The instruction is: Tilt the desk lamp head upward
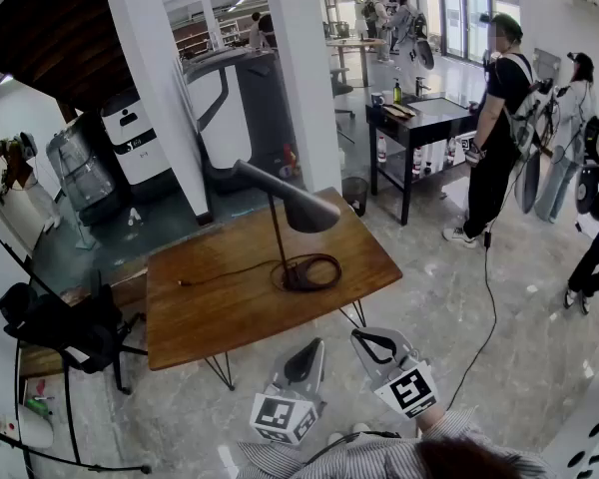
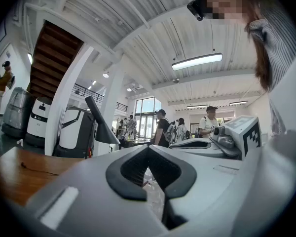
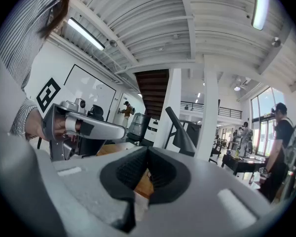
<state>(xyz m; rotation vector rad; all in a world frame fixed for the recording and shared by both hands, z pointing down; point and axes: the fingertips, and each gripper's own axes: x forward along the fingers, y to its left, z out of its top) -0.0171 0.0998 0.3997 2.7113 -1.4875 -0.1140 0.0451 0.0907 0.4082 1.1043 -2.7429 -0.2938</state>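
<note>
A dark desk lamp stands on the wooden table. Its cone head slopes downward to the right on a thin stem, above a ring base. Both grippers hang low by the person's body, off the table's near edge and well short of the lamp. My left gripper is shut with nothing in it, and my right gripper beside it is also shut and empty. The left gripper view shows the lamp head far beyond its closed jaws. In the right gripper view the lamp head rises behind that gripper's tip.
A cable trails left from the lamp base across the table. Two white pillars rise behind it. A black side table and several people are at the back right. A black chair with a bag stands left.
</note>
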